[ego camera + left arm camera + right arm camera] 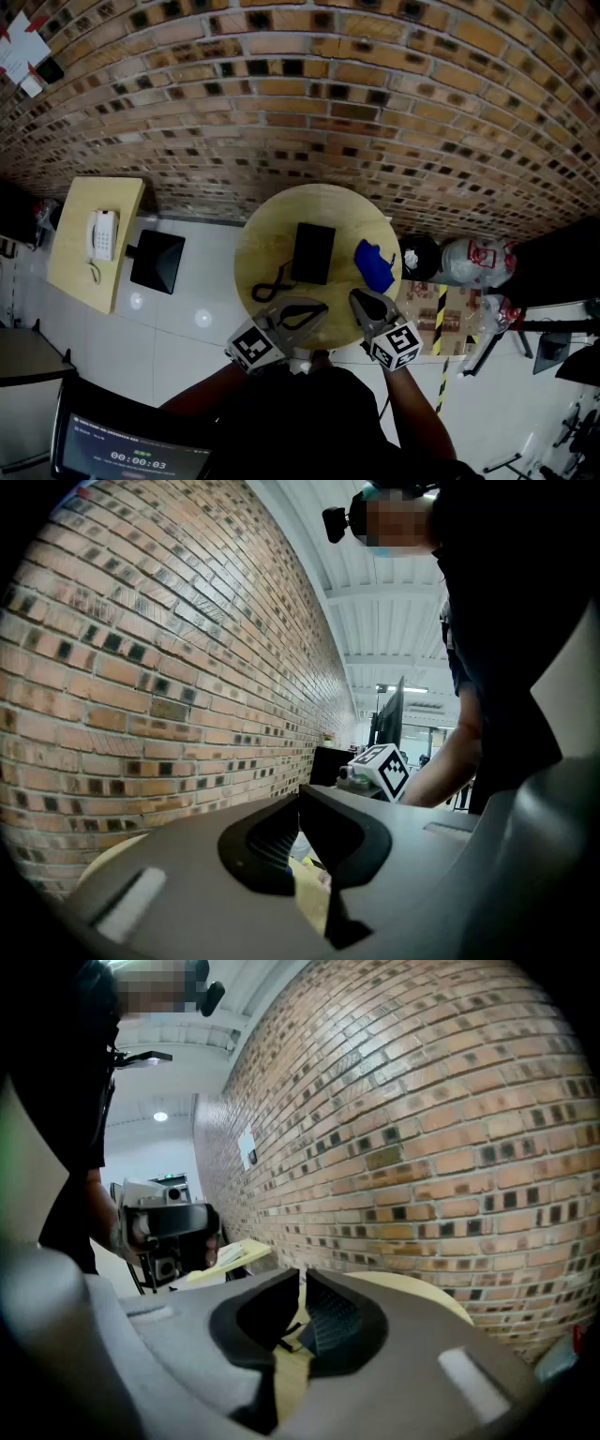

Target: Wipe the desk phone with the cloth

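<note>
A black desk phone lies in the middle of the round wooden table, and its black cord loops off to its left. To the phone's right a crumpled blue cloth rests on the tabletop. Both grippers hover over the table's near edge. My left gripper points at the phone's near end, its jaws shut and empty. My right gripper sits just short of the cloth, also shut on nothing. Each gripper's camera catches the other gripper's body beside it.
A brick wall runs behind the table. At the left stands a rectangular side table with a white phone, and a black square object lies beside it. A clear bag and a taped cardboard box lie on the right.
</note>
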The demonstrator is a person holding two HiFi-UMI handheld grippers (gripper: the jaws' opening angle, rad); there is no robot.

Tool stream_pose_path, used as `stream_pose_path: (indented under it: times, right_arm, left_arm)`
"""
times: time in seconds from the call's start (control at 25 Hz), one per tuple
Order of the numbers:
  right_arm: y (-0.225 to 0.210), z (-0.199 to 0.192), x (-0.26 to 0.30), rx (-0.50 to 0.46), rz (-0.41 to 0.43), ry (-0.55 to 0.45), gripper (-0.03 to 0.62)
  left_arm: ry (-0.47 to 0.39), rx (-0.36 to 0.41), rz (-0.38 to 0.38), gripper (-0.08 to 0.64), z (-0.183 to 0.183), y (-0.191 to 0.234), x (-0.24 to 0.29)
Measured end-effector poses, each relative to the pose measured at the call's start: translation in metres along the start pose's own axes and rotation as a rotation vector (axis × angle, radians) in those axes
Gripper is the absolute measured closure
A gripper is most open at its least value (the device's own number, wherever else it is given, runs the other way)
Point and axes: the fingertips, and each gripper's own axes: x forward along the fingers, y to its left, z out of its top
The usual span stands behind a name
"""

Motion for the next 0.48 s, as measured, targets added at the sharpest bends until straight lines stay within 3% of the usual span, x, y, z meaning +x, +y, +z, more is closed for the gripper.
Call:
stream_pose_path:
  times: [0.24,0.48]
  right_arm:
    - [-0.062,-0.035,0.019,-0.006,-0.052,0.095,0.559]
    - [-0.122,-0.096,0.039,0.027,-0.104,0.263,0.413]
  left_arm:
    - [0.015,-0.008,-0.001,0.568,-0.009,0.012,0.026]
    - [0.032,-0.030,0.005,0.568,-0.014,0.019,0.048]
